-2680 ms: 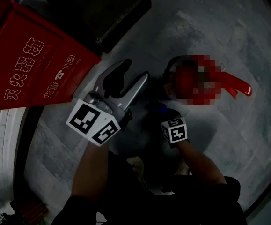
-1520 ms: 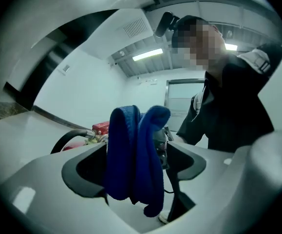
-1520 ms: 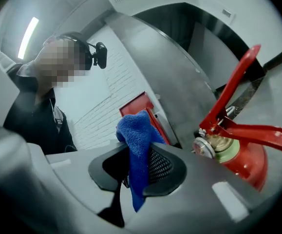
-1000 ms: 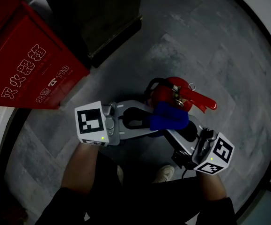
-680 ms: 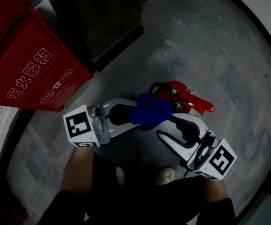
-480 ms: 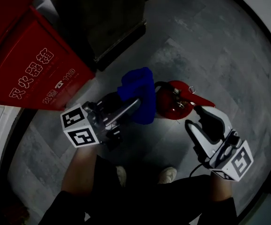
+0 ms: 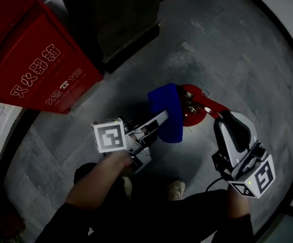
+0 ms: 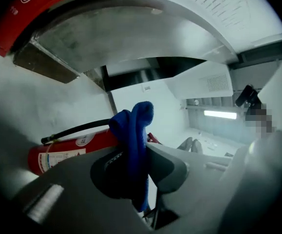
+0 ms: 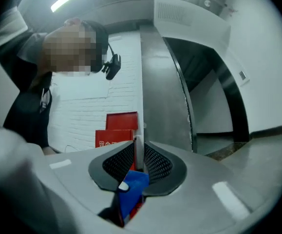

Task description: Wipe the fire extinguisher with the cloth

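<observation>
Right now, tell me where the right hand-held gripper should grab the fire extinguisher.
Likely the red handle jutting from the top of the fire extinguisher, approached from the right. It is thin, points toward the right hand-held gripper, and is clear of the blue cloth held by the left hand-held gripper on the other side.

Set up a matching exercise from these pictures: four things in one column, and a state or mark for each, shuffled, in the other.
Column one
1. left gripper
2. cloth
3. fire extinguisher
4. red box

Column two
A. white characters on its face
B. pinched between two jaws
C. shut on the cloth
D. black hose along its body

Pairs: 1-C, 2-B, 3-D, 4-A.
</observation>
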The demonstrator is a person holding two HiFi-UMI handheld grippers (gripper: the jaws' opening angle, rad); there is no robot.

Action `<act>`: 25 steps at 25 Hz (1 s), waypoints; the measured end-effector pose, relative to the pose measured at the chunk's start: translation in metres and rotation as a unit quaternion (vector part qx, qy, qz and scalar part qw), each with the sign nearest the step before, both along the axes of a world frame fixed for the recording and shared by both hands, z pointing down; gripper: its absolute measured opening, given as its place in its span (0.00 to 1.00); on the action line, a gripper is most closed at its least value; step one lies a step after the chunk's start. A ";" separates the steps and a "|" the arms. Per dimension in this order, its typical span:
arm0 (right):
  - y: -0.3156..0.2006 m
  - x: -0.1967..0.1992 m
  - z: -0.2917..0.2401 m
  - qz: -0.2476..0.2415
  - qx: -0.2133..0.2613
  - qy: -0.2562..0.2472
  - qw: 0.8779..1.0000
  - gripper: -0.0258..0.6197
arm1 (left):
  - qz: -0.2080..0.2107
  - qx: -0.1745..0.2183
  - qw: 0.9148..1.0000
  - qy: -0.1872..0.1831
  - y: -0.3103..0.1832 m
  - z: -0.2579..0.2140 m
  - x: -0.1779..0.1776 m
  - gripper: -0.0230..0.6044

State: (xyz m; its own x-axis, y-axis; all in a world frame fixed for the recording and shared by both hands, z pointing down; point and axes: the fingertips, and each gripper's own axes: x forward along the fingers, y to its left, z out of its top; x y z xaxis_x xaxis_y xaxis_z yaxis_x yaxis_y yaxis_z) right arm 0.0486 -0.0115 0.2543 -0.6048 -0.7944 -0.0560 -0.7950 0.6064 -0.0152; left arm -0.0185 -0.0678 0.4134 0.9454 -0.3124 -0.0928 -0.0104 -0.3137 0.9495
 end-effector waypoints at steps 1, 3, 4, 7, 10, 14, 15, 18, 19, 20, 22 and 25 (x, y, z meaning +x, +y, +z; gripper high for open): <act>-0.002 0.002 0.000 0.016 0.005 0.022 1.000 0.15 | -0.005 -0.003 1.000 -0.019 -0.002 0.008 -0.001 0.13; -0.008 0.009 -0.002 0.057 0.015 0.060 0.996 0.15 | -0.007 -0.010 0.999 -0.044 -0.005 0.020 -0.003 0.13; -0.011 0.013 0.000 0.074 0.017 0.080 0.994 0.15 | -0.006 -0.019 0.999 -0.046 -0.005 0.023 -0.003 0.13; -0.024 0.017 0.016 0.086 0.008 0.157 0.984 0.23 | -0.005 -0.032 0.999 -0.036 -0.005 0.026 -0.001 0.13; -0.037 0.015 0.041 0.059 -0.019 0.196 0.979 0.32 | -0.013 -0.038 0.999 -0.032 -0.005 0.030 -0.001 0.13; -0.047 0.012 0.068 0.023 -0.062 0.213 0.975 0.33 | -0.019 -0.056 0.998 -0.035 -0.005 0.040 -0.004 0.13; -0.048 0.012 0.072 0.013 -0.070 0.214 0.974 0.33 | -0.019 -0.056 0.997 -0.042 -0.005 0.044 -0.005 0.13; -0.047 0.009 0.087 -0.019 -0.089 0.211 0.973 0.30 | -0.023 -0.057 0.995 -0.073 -0.006 0.061 -0.009 0.13; -0.047 0.009 0.090 -0.023 -0.089 0.210 0.973 0.27 | -0.023 -0.062 0.995 -0.077 -0.005 0.065 -0.009 0.13; -0.047 0.008 0.092 -0.023 -0.088 0.209 0.974 0.25 | -0.023 -0.069 0.995 -0.075 -0.005 0.068 -0.008 0.13; -0.048 0.008 0.093 -0.020 -0.085 0.206 0.975 0.24 | -0.022 -0.077 0.994 -0.068 -0.005 0.071 -0.006 0.12; -0.049 0.008 0.093 -0.019 -0.079 0.199 0.977 0.24 | -0.022 -0.079 0.993 -0.084 -0.006 0.084 -0.006 0.12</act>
State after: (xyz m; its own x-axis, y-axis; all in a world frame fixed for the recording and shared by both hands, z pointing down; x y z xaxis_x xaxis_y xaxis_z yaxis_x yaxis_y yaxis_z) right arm 0.0565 -0.0603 0.3472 -0.5829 -0.7508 0.3107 -0.7345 0.6504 0.1938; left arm -0.0240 -0.0737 0.4976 0.9282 -0.3523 0.1195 -0.1841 -0.1560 0.9704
